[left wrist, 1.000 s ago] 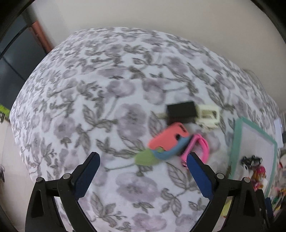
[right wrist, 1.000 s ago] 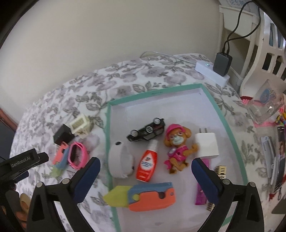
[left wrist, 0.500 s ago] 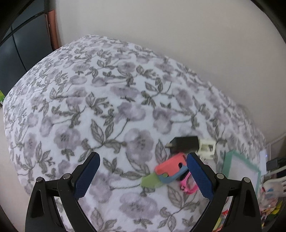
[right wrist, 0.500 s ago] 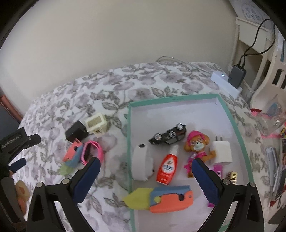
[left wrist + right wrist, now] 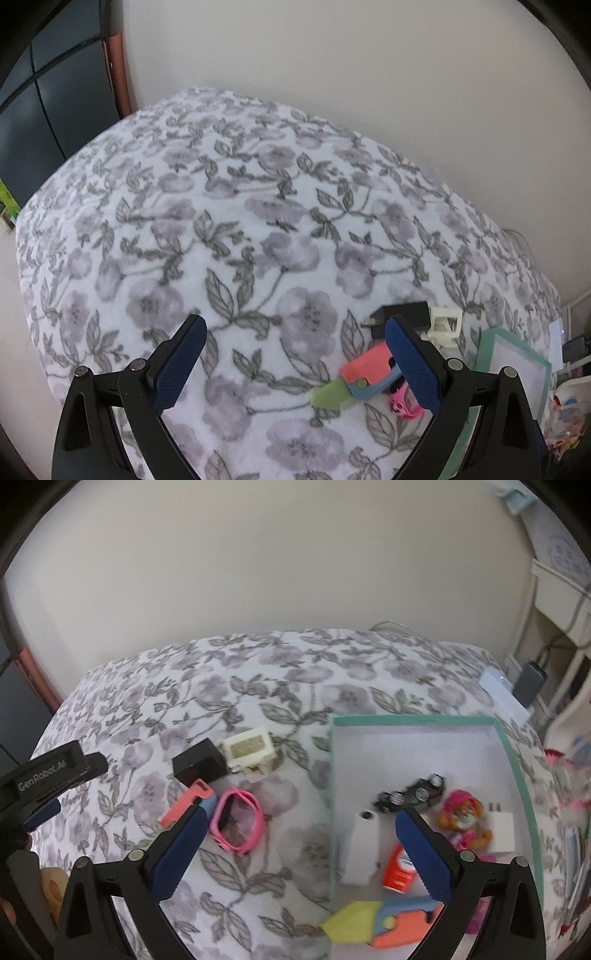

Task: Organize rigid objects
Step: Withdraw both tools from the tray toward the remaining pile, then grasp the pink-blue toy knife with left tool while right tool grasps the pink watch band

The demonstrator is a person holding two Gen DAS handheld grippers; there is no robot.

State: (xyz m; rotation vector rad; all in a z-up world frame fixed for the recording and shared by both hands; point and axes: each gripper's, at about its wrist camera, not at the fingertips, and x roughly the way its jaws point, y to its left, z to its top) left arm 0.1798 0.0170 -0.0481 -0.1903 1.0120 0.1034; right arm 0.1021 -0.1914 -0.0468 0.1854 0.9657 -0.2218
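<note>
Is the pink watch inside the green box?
No, the pink watch lies on the flowery blanket, left of the green box.

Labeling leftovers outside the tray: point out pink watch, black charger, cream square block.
pink watch (image 5: 238,825), right wrist view, band edge
black charger (image 5: 199,763), right wrist view, top face
cream square block (image 5: 248,748), right wrist view, top face

I see a bed under a floral blanket (image 5: 280,672). At its centre lie a black adapter (image 5: 199,763), a cream block (image 5: 251,751), a coral toy knife (image 5: 184,805) and a pink watch (image 5: 238,821). At 3 o'clock sits a teal-rimmed tray (image 5: 413,719).
</note>
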